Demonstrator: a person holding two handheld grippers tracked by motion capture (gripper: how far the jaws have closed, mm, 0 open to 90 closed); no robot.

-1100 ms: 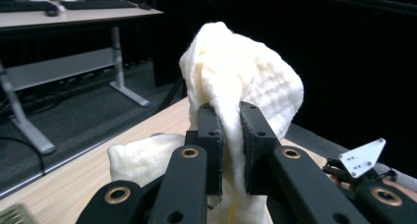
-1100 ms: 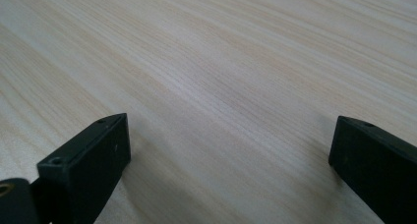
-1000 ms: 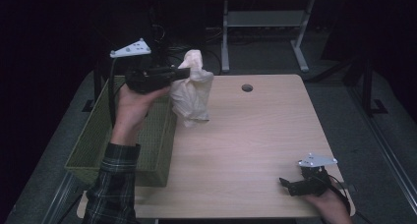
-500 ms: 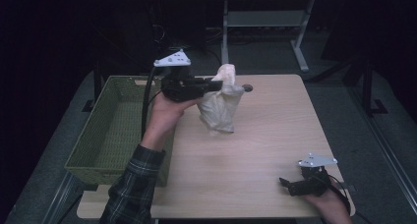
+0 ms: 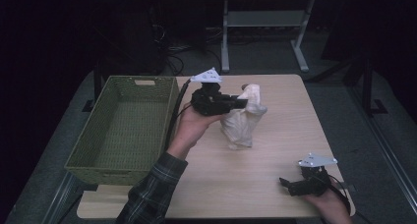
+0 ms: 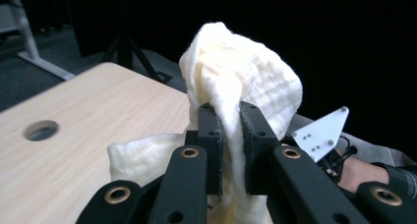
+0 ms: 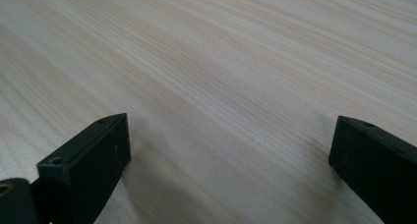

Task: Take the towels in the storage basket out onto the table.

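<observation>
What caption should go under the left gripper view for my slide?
Left gripper pinching a cream cloth above the wooden table.

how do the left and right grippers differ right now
The left gripper is shut on the cloth; the right gripper is open with nothing between its jaws. The left one is held up above the table near the basket; the right one sits low at the table's near right corner. Both are black, hand-held, with a grey plate on top.
</observation>
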